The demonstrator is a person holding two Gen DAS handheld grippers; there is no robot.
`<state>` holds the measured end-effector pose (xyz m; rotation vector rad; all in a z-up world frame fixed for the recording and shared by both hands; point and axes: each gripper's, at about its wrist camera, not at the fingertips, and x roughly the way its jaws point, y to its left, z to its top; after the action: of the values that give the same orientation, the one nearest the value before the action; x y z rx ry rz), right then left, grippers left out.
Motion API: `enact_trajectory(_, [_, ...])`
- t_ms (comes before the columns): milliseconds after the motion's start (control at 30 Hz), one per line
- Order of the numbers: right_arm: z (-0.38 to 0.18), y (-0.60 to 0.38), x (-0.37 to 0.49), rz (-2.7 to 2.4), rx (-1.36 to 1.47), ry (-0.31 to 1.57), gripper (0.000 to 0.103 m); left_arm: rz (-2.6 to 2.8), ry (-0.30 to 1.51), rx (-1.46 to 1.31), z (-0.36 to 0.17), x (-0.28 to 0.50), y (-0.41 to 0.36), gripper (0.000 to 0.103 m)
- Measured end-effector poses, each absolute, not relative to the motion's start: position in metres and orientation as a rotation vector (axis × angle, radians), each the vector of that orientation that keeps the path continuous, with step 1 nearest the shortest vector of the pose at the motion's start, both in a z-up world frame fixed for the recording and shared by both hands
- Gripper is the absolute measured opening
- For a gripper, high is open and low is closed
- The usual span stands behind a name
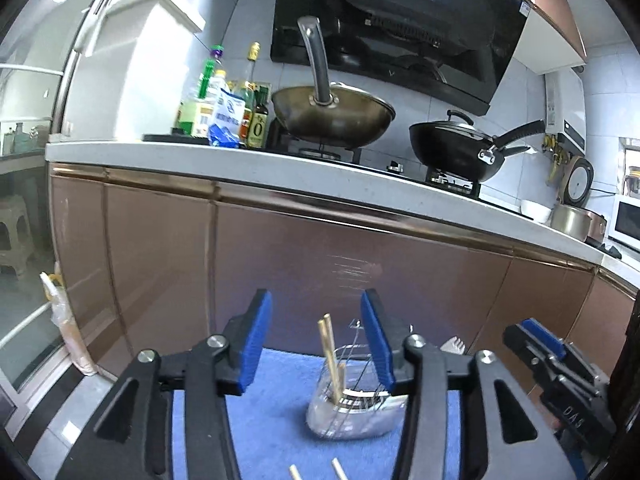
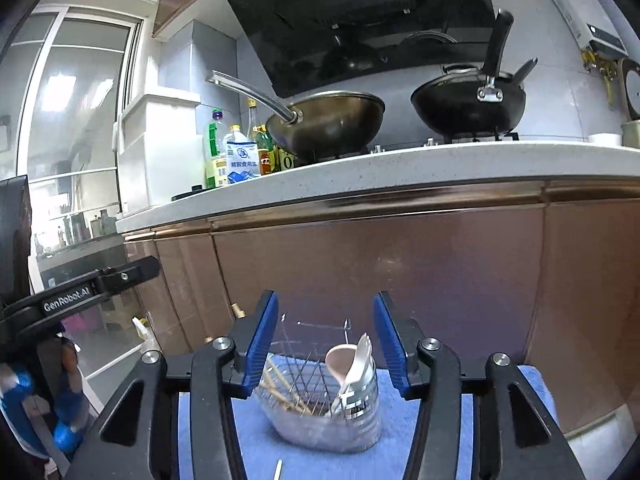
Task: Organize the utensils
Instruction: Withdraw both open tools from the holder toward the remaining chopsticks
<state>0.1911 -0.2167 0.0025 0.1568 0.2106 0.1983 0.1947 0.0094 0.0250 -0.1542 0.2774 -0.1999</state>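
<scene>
A clear utensil holder (image 1: 352, 412) with a wire grid stands on a blue towel (image 1: 272, 420). Wooden chopsticks (image 1: 331, 356) lean in it. In the right wrist view the holder (image 2: 324, 408) also holds white spoons (image 2: 352, 360) and chopsticks (image 2: 280, 388). Loose chopstick ends (image 1: 316, 470) lie on the towel near me; one shows in the right wrist view (image 2: 278, 470). My left gripper (image 1: 316, 344) is open and empty above the holder. My right gripper (image 2: 326, 344) is open and empty above the holder; it also shows at the right of the left wrist view (image 1: 536, 344).
A brown cabinet front (image 1: 320, 248) rises just behind the towel. The white counter (image 1: 280, 168) above carries a wok (image 1: 332, 116), a black pan (image 1: 456, 144) and bottles (image 1: 224, 116). A glass sliding door (image 2: 80, 120) is at the left.
</scene>
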Motion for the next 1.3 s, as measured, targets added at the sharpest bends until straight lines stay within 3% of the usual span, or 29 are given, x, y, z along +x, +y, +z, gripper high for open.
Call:
enact_trajectory(400, [0.023, -0.203, 0.109, 0.195, 0.092, 0.260, 0.050, -0.157, 0.404, -0.170, 0.031, 0.132, 0.068, 0.045])
enact_trajectory(1000, [0.026, -0.189, 0.048, 0.210, 0.036, 0.341, 0.050, -0.106, 0.572, -0.240, -0.005, 0.082, 0.118, 0.044])
enact_trajectory(1300, [0.012, -0.193, 0.062, 0.239, 0.056, 0.466, 0.032, -0.184, 0.794, -0.342, -0.051, 0.105, 0.131, 0.038])
